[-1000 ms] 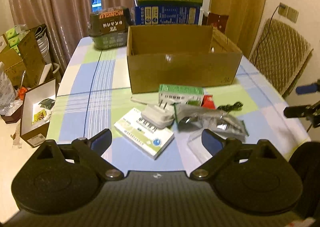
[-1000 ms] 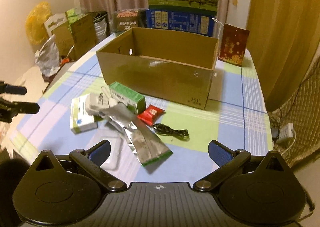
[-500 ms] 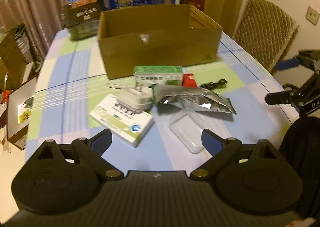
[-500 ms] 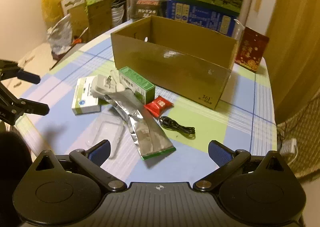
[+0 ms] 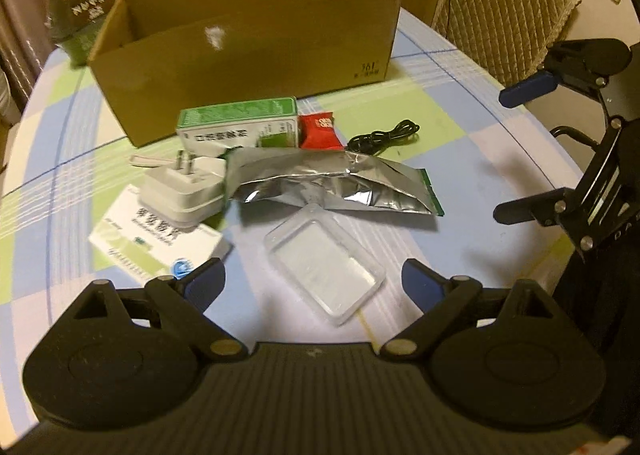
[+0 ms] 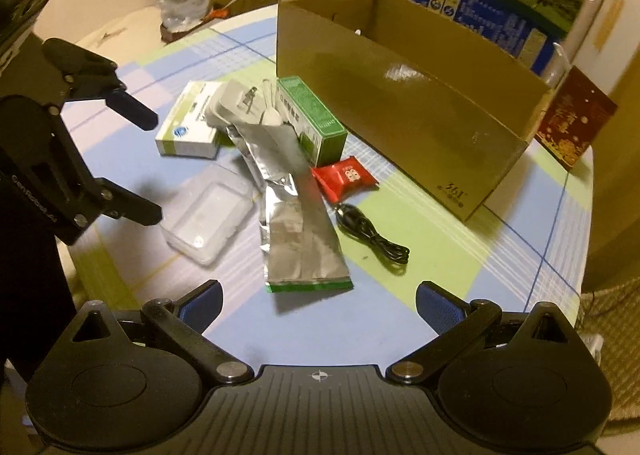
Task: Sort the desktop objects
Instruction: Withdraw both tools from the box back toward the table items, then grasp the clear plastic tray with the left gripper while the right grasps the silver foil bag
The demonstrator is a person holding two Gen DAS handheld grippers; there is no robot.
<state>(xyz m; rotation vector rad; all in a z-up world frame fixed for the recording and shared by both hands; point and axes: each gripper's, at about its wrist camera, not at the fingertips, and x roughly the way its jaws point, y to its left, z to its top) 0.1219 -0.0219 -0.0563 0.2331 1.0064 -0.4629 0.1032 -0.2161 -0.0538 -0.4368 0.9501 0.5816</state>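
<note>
Checked cloth covers the worktop (image 5: pixel 460 127), where nothing looks sorted yet: charger (image 5: pixel 182 191), two medicine boxes, foil pouch (image 5: pixel 332 183), clear tray (image 5: pixel 324 269), red packet (image 6: pixel 344 177) and cable (image 6: pixel 374 237) all lie near the cardboard box (image 5: pixel 248 55). Left tool (image 5: pixel 314 283) and right tool (image 6: pixel 318 301) gape wide, holding nothing. Only the right view shows the box interior, apparently bare.

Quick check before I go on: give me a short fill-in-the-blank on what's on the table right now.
1. The white charger rests partly on the white ____ box.
2. The red snack packet lies between the green box and the black ____.
3. The clear plastic tray lies nearest the ____ gripper.
4. The cardboard box stands with its top ____.

Missing words: medicine; cable; left; open
</note>
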